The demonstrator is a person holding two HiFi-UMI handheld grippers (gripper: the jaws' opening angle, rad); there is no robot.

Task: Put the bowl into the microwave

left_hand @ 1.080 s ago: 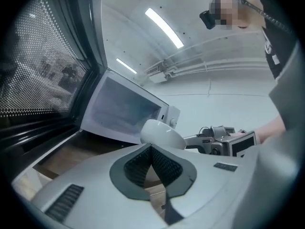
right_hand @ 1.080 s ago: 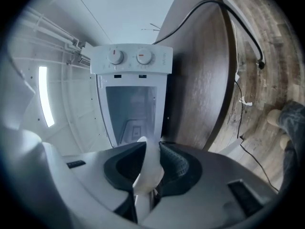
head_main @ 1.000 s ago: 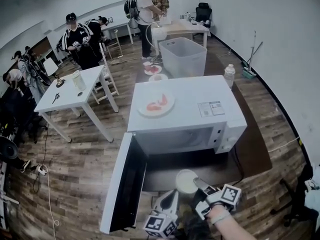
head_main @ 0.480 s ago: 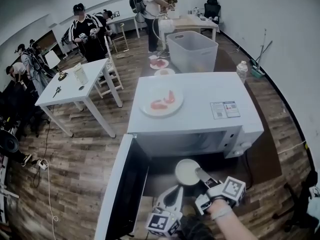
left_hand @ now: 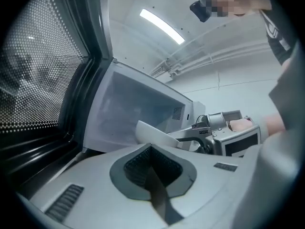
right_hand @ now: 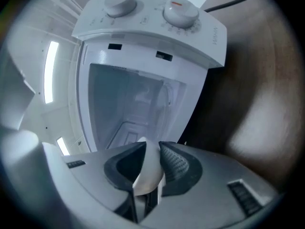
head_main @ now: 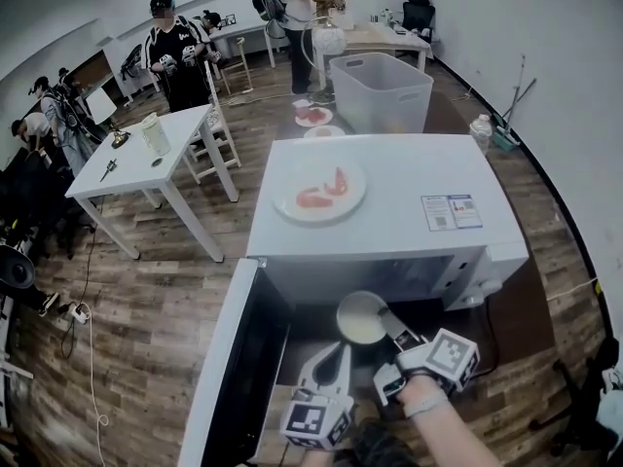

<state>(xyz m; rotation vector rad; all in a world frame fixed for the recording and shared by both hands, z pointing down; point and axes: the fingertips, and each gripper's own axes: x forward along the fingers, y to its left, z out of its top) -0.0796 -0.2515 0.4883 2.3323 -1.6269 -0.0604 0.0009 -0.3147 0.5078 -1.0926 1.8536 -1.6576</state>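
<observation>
White bowl (head_main: pixel 361 317) at 6 o'clock of open microwave (head_main: pixel 409 178), at mouth of cavity, not yet inside. Rim at bowl's 4 o'clock pinched in right hand-held gripper (head_main: pixel 387 325), one pad on each side of bowl wall. Left hand-held gripper (head_main: pixel 339 350) just beside bowl at 7 o'clock, jaws pressed together, nothing between. Microwave door (head_main: pixel 229 377) swung open toward 7 o'clock. Plate (head_main: pixel 294 185) with red food on microwave top, toward 10 o'clock.
</observation>
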